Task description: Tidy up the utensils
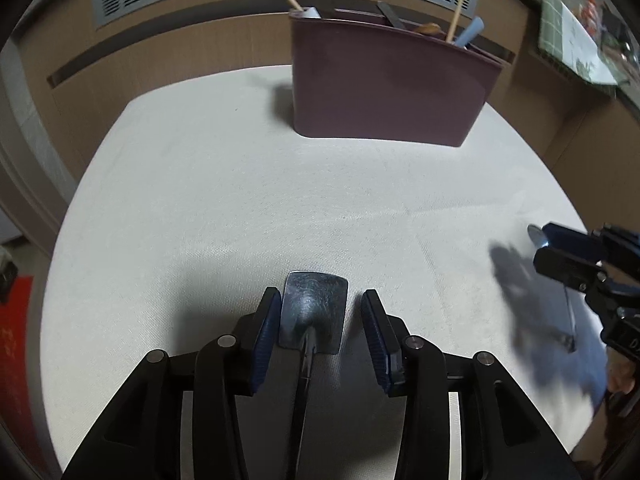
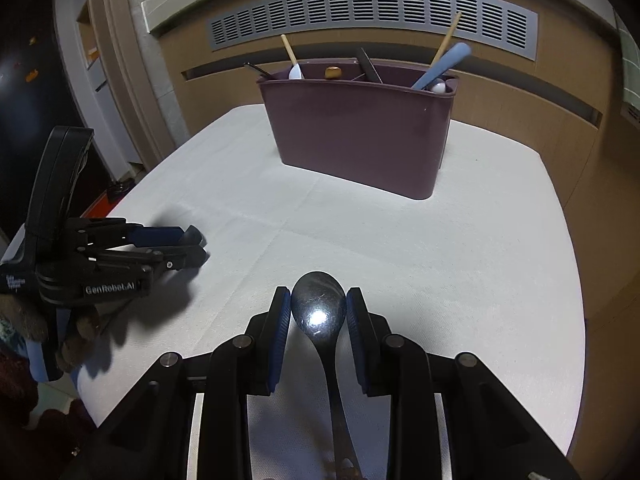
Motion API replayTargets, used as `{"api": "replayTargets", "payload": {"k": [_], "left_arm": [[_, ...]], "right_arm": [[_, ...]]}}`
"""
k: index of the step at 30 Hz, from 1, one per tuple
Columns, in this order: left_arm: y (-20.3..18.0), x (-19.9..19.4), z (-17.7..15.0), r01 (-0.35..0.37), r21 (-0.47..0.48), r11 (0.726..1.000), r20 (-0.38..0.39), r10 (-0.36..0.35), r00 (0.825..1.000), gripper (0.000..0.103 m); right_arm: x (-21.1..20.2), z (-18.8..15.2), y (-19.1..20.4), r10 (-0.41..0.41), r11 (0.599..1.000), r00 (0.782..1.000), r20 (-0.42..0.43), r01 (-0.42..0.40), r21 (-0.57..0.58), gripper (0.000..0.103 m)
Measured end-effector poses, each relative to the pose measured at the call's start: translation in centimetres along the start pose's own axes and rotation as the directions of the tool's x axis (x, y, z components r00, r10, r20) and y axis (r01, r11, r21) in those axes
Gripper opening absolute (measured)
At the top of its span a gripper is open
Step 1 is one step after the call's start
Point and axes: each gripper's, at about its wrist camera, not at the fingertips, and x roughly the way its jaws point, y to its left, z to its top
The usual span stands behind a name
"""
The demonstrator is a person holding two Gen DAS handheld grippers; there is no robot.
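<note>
- Left wrist view: the left gripper (image 1: 316, 316) stands released around a flat metal spatula (image 1: 313, 312) lying on the desk (image 1: 200, 200); one pad touches its edge. Closing squarely before lifting should help.
- Right wrist view: the right gripper (image 2: 319, 316) is clenched on a spoon (image 2: 319, 308). Ahead stands the purple bin (image 2: 360, 136), already holding several utensils.

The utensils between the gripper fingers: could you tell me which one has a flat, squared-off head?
The metal spatula at the left gripper; the spoon at the right gripper has a rounded oval bowl.
</note>
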Motion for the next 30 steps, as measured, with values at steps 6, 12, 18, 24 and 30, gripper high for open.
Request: {"api": "replayTargets", "payload": {"k": [6,12,18,24,30], "left_arm": [[0.0,-0.3,-0.6,-0.004,0.054,0.999,0.032,0.002,0.999,0.035],[1.6,-3.5,-0.6,0.059,-0.063,0.996,0.14,-0.05,0.989,0.033],[1.6,-7.2,-0.6,0.11,-0.078,0.991,0.259,-0.086,0.962,0.033],[0.3,-8.4,-0.3,0.126,-0.055,0.991,0.295,-0.104,0.95,0.033],[-0.4,-9.3,0.3,0.124,-0.048,0.991,0.331,-0.101,0.938,0.033]], "right_arm": [[-0.6,0.0,1.0,-0.038,0.999,0.999,0.031,0.039,-0.037,0.025],[-2.0,0.1,0.5,-0.055,0.998,0.996,0.076,0.055,-0.005,0.025],[-2.7,0.4,-0.2,-0.065,0.997,0.993,0.096,0.062,0.035,0.025],[-3.0,0.5,0.1,-0.069,0.997,0.992,0.107,0.065,0.037,0.025],[-3.3,0.8,0.0,-0.082,0.996,0.989,0.123,0.078,0.042,0.025]]}}
